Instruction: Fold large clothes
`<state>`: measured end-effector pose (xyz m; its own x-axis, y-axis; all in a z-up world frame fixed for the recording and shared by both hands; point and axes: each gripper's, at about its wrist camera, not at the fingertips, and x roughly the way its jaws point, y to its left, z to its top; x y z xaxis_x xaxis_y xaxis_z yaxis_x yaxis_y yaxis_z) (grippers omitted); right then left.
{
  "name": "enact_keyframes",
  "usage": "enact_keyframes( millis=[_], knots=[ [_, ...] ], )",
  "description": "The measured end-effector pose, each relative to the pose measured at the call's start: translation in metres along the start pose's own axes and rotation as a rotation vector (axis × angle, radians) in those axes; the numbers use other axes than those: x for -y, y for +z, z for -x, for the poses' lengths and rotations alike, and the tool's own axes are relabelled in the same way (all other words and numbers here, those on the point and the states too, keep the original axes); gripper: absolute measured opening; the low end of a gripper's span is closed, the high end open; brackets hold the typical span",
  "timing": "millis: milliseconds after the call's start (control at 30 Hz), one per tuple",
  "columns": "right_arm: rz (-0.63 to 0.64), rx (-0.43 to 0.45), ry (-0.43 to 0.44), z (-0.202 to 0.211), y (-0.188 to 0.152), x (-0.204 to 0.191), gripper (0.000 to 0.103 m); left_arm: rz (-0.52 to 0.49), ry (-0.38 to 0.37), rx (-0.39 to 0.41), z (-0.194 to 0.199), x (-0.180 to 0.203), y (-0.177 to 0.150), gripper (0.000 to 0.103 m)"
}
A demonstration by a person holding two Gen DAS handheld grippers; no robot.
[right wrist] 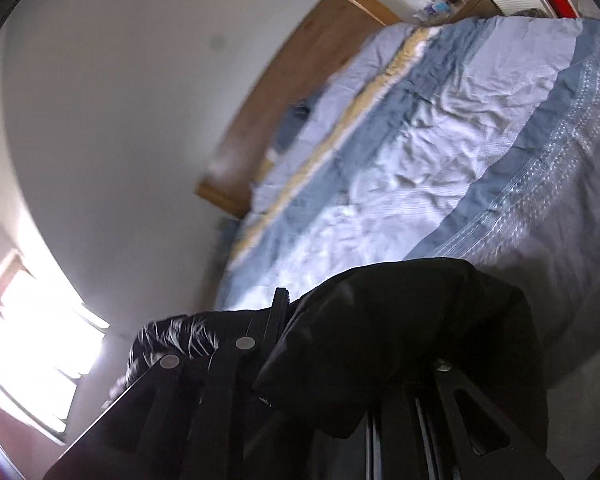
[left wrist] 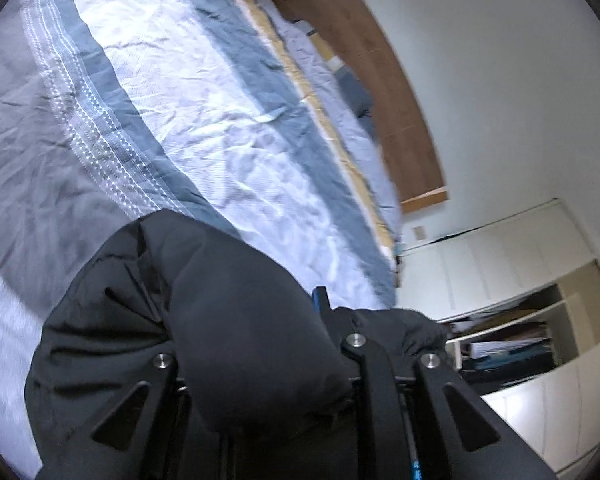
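Observation:
A black padded jacket bulges out of my left gripper, which is shut on it; the fabric hides most of both fingers, only one blue-edged fingertip shows. In the right wrist view the same black jacket drapes over my right gripper, which is shut on it; one black fingertip pokes out beside it. Both grippers hold the jacket above a bed with a blue, white and grey striped cover, also in the right wrist view.
A wooden headboard runs along the far side of the bed against a white wall; it also shows in the right wrist view. A white wardrobe with an open shelf stands at right. A bright window is at lower left.

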<state>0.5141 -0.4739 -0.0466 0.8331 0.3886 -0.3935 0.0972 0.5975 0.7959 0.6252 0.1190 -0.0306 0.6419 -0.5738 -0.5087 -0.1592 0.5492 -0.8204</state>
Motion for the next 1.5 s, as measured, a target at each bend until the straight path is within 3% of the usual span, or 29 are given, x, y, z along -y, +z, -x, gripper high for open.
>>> enact_keyframes(
  millis=[167, 300, 433, 533, 633, 733, 767, 800, 867, 1033, 1200, 1367, 1500],
  knots=[
    [0.010, -0.050, -0.105, -0.051, 0.011, 0.017, 0.017, 0.035, 0.062, -0.033, -0.065, -0.041, 0.013, 0.017],
    [-0.011, -0.096, -0.148, -0.084, 0.011, 0.037, 0.017, 0.096, 0.030, -0.081, -0.106, -0.071, 0.018, 0.017],
    [-0.068, -0.121, -0.149, -0.096, 0.012, 0.050, 0.017, 0.123, 0.038, -0.108, -0.122, -0.076, 0.025, 0.019],
    [-0.078, -0.115, -0.132, -0.093, 0.014, 0.050, 0.023, 0.124, 0.026, -0.118, -0.120, -0.070, 0.027, 0.026],
    [-0.095, -0.101, -0.095, -0.084, 0.014, 0.049, 0.034, 0.142, -0.029, -0.108, -0.110, -0.066, 0.030, 0.036],
    [-0.128, -0.093, -0.056, -0.077, 0.014, 0.047, 0.054, 0.161, -0.065, -0.093, -0.090, -0.060, 0.033, 0.057],
    [-0.136, -0.087, -0.049, -0.075, 0.014, 0.045, 0.064, 0.162, -0.068, -0.091, -0.083, -0.058, 0.033, 0.062],
    [-0.139, -0.082, -0.040, -0.072, 0.015, 0.043, 0.082, 0.164, -0.078, -0.091, -0.078, -0.055, 0.034, 0.063],
    [-0.132, -0.067, -0.045, -0.066, 0.018, 0.036, 0.099, 0.162, -0.098, -0.098, -0.070, -0.051, 0.037, 0.065],
    [-0.133, -0.032, -0.027, -0.042, 0.027, 0.018, 0.100, 0.149, -0.116, -0.067, -0.035, -0.041, 0.041, 0.065],
    [-0.069, -0.014, -0.034, -0.012, 0.030, -0.009, 0.100, 0.060, -0.063, -0.041, 0.005, -0.017, 0.038, 0.065],
    [0.067, -0.028, -0.080, 0.006, 0.023, -0.053, 0.100, -0.127, 0.036, -0.029, 0.038, 0.029, 0.020, 0.065],
    [0.192, -0.068, -0.116, -0.001, 0.007, -0.091, 0.100, -0.288, 0.115, -0.058, 0.031, 0.067, -0.005, 0.065]
  ],
)
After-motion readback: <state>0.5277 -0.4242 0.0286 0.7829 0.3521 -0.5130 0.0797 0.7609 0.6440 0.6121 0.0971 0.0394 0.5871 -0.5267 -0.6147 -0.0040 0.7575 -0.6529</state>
